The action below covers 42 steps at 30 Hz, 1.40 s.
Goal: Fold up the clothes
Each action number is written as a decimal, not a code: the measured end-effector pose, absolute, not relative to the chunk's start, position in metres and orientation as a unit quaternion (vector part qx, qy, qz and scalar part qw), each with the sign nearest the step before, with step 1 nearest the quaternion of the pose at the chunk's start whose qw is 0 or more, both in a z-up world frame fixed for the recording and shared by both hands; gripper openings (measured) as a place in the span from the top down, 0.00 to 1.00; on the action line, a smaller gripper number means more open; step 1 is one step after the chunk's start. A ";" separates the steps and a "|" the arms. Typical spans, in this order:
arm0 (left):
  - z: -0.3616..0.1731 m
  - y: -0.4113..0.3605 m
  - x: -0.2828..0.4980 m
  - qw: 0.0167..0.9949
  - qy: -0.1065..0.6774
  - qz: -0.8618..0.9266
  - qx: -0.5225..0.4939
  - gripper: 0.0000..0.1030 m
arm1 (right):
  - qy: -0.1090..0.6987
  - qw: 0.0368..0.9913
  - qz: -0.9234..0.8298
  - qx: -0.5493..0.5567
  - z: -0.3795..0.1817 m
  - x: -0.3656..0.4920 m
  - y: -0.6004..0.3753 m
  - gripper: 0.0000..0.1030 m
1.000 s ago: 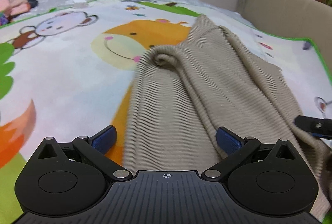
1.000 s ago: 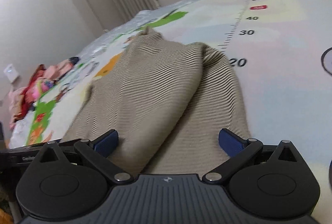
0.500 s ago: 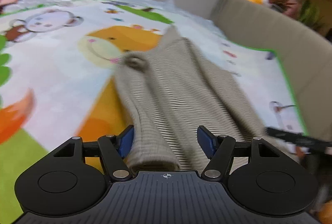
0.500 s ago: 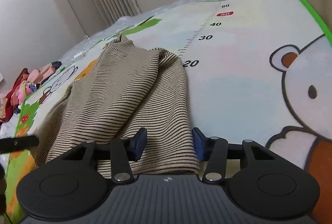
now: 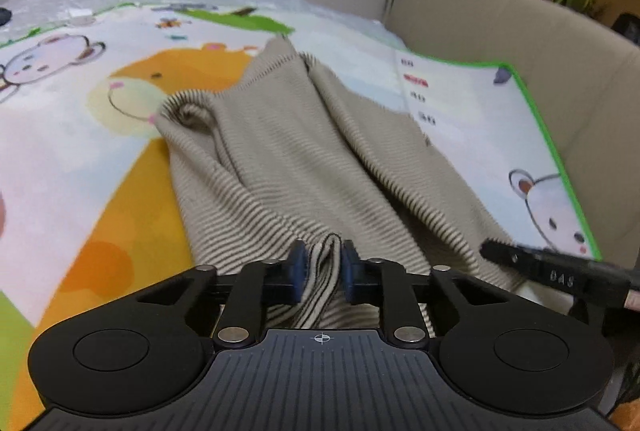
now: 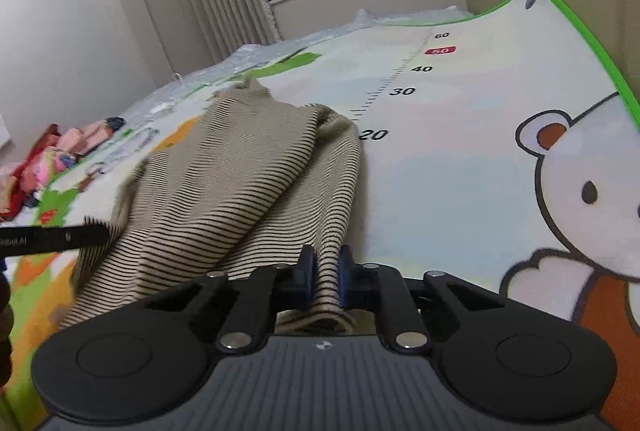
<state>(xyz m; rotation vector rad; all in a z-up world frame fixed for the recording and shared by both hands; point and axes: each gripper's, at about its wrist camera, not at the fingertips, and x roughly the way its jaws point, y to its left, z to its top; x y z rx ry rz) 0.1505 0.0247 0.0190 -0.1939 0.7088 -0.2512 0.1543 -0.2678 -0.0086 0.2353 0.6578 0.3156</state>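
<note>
- Striped beige sweater [image 5: 280, 159] lies bunched on the play mat [image 5: 72, 159], stretching toward 12 o'clock.
- Left claw [image 5: 322, 267] is clamped on its near hem.
- Right claw [image 6: 325, 277] pinches the hem too.

The left claw [image 5: 323, 271] is low and level, its two blue-padded fingers [image 5: 297, 265] drawn nearly together and pinching a bunched fold of the striped garment [image 5: 280, 159] between them. The right claw [image 6: 324, 277] sits in the same pose, fingers [image 6: 307, 271] closed on the cloth's near edge. Each claw's tip shows at the side of the other's view, so both grip the same hem side by side
</note>
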 end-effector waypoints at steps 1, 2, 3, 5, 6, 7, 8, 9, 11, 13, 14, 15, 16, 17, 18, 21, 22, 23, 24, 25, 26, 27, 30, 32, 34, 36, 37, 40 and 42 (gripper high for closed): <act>0.023 0.026 0.146 0.929 0.337 -0.124 -0.094 0.85 | 0.321 0.927 0.158 0.116 -0.005 0.148 -0.271 0.91; 0.030 0.028 0.139 0.932 0.326 -0.129 -0.091 0.85 | 0.320 0.926 0.163 0.116 -0.002 0.141 -0.274 0.91; 0.035 0.030 0.131 0.934 0.318 -0.136 -0.087 0.86 | 0.320 0.926 0.167 0.112 0.001 0.134 -0.277 0.91; 0.041 0.036 0.117 0.932 0.316 -0.153 -0.086 0.86 | 0.321 0.927 0.169 0.098 0.006 0.118 -0.285 0.91; 0.042 0.039 0.110 0.930 0.318 -0.163 -0.088 0.86 | 0.323 0.927 0.165 0.093 0.008 0.111 -0.291 0.91; 0.043 0.041 0.103 0.927 0.320 -0.172 -0.090 0.86 | 0.326 0.927 0.161 0.090 0.011 0.105 -0.296 0.91; 0.045 0.044 0.096 0.925 0.322 -0.181 -0.092 0.86 | 0.331 0.927 0.153 0.087 0.012 0.101 -0.303 0.91; 0.046 0.047 0.090 0.922 0.324 -0.190 -0.094 0.86 | 0.336 0.927 0.143 0.084 0.013 0.098 -0.309 0.91; 0.048 0.053 0.076 0.916 0.328 -0.209 -0.098 0.85 | 0.338 0.931 0.120 0.067 0.017 0.095 -0.315 0.91; 0.057 0.063 0.072 0.926 0.312 -0.189 -0.102 0.81 | 0.328 0.938 0.099 0.054 0.023 0.092 -0.318 0.91; 0.063 0.069 0.072 0.933 0.299 -0.170 -0.103 0.81 | 0.320 0.942 0.090 0.050 0.027 0.091 -0.319 0.91; 0.069 0.076 0.072 0.941 0.285 -0.151 -0.105 0.81 | 0.312 0.945 0.084 0.048 0.031 0.091 -0.319 0.91; 0.075 0.082 0.072 0.947 0.272 -0.132 -0.106 0.74 | 0.304 0.947 0.089 0.058 0.036 0.091 -0.319 0.89; 0.079 0.088 0.073 0.951 0.262 -0.119 -0.113 0.67 | 0.298 0.947 0.096 0.067 0.041 0.091 -0.318 0.83; 0.083 0.095 0.076 0.950 0.260 -0.116 -0.129 0.53 | 0.297 0.945 0.112 0.079 0.044 0.092 -0.315 0.77; 0.082 0.098 0.090 0.929 0.284 -0.154 -0.181 0.42 | 0.324 0.926 0.159 0.112 0.036 0.101 -0.294 0.40; 0.078 0.091 0.095 0.922 0.297 -0.166 -0.185 0.41 | 0.338 0.917 0.171 0.122 0.029 0.105 -0.286 0.40; 0.072 0.082 0.101 0.915 0.311 -0.177 -0.184 0.40 | 0.353 0.908 0.183 0.131 0.023 0.108 -0.278 0.40; 0.066 0.073 0.104 0.910 0.323 -0.186 -0.181 0.37 | 0.366 0.900 0.194 0.138 0.016 0.112 -0.270 0.40; 0.059 0.065 0.107 0.904 0.335 -0.195 -0.180 0.33 | 0.377 0.896 0.197 0.130 0.010 0.115 -0.262 0.54; 0.052 0.059 0.110 0.897 0.347 -0.204 -0.182 0.31 | 0.385 0.893 0.201 0.118 0.005 0.119 -0.253 0.80; 0.046 0.053 0.112 0.890 0.358 -0.213 -0.184 0.30 | 0.380 0.899 0.203 0.085 0.007 0.121 -0.246 0.87; 0.031 0.040 0.119 0.875 0.380 -0.231 -0.190 0.22 | 0.308 0.937 0.164 0.012 0.043 0.132 -0.249 0.91; 0.026 0.037 0.123 0.870 0.387 -0.236 -0.195 0.17 | 0.222 0.971 0.080 -0.049 0.074 0.139 -0.260 0.91; 0.021 0.034 0.128 0.864 0.394 -0.240 -0.200 0.12 | 0.139 0.982 -0.015 -0.123 0.093 0.144 -0.268 0.91; 0.015 0.032 0.135 0.858 0.403 -0.237 -0.213 0.11 | 0.130 0.984 -0.043 -0.114 0.095 0.157 -0.279 0.91; 0.012 0.031 0.139 0.854 0.407 -0.237 -0.220 0.11 | 0.147 0.983 -0.046 -0.096 0.089 0.166 -0.284 0.91; 0.004 0.021 0.153 0.841 0.419 -0.242 -0.241 0.11 | 0.190 0.975 -0.064 -0.097 0.044 0.194 -0.288 0.91; -0.001 0.013 0.163 0.834 0.425 -0.244 -0.251 0.11 | 0.233 0.969 -0.067 -0.048 0.009 0.210 -0.302 0.91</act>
